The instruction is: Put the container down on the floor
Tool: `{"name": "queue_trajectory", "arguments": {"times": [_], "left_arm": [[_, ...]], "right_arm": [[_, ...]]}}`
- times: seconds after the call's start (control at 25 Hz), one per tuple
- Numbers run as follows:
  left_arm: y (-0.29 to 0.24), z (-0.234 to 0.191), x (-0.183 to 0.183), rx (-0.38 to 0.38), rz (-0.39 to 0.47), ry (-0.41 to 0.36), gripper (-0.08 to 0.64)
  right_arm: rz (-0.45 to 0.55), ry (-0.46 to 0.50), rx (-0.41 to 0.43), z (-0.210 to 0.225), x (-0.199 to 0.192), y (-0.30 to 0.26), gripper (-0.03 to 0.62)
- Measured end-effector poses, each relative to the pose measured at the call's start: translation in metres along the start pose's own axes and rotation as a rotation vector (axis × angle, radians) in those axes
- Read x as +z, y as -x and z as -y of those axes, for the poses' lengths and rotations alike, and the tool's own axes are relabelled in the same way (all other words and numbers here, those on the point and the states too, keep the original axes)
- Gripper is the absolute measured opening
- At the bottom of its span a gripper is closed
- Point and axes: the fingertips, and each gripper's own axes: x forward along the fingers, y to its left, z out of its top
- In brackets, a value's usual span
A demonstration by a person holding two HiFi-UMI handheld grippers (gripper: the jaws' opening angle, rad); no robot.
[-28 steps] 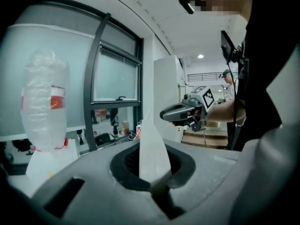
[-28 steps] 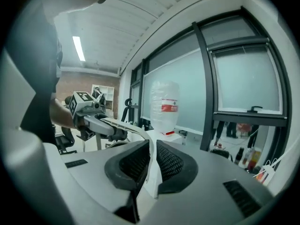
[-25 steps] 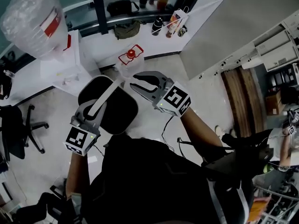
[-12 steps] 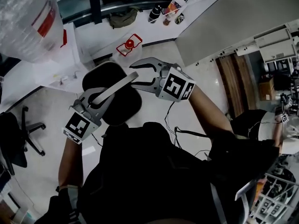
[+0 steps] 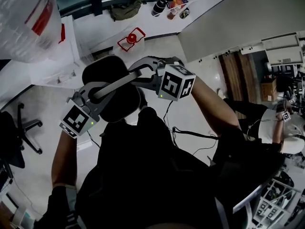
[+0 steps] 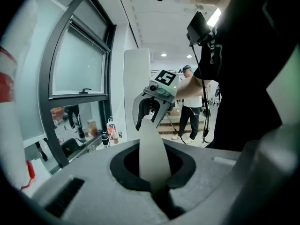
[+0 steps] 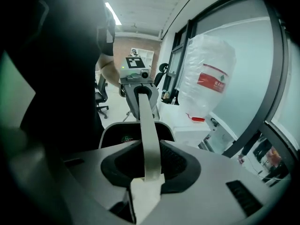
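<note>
Container [image 5: 130, 38]: clear plastic, red-rimmed lid; stood on the glossy pale floor [image 5: 190, 109] by the white counter [image 5: 143, 20]. Left gripper [image 6: 149, 125]: jaws pressed together. Right gripper [image 5: 137, 73]: empty, jaws closing. I noted it had drawn back from the container.

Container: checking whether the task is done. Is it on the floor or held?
On the floor: the container stands there with nothing holding it.

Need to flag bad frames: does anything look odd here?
Yes. The shut jaws of the left gripper poke between those of the right gripper, which are closing around them, above the black chair. That is odd: neither gripper holds any object, and the red-lidded clear container sits apart on the floor.
</note>
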Motion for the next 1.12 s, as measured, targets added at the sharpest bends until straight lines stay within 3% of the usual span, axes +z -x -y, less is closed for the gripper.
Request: {"name": "queue_trajectory", "arguments": {"times": [0.28,0.48,0.76,1.12], "left_arm": [[-0.020,-0.014,-0.019,0.026,-0.084,0.025,0.009],[-0.033,-0.021,-0.050,0.058,-0.299,-0.055,0.011],[-0.057,-0.040,-0.097,0.111,-0.460,-0.009,0.011],[-0.087,-0.059,-0.165,0.147,-0.593,0.037,0.011]], "right_arm": [[0.005,0.032,0.094,0.006,-0.025,-0.008,0.084],[0.001,0.066,0.128,0.016,-0.039,-0.010,0.081],[-0.063,0.087,0.169,0.027,-0.074,-0.026,0.081],[-0.117,0.068,0.202,0.036,-0.131,-0.068,0.081]]}}
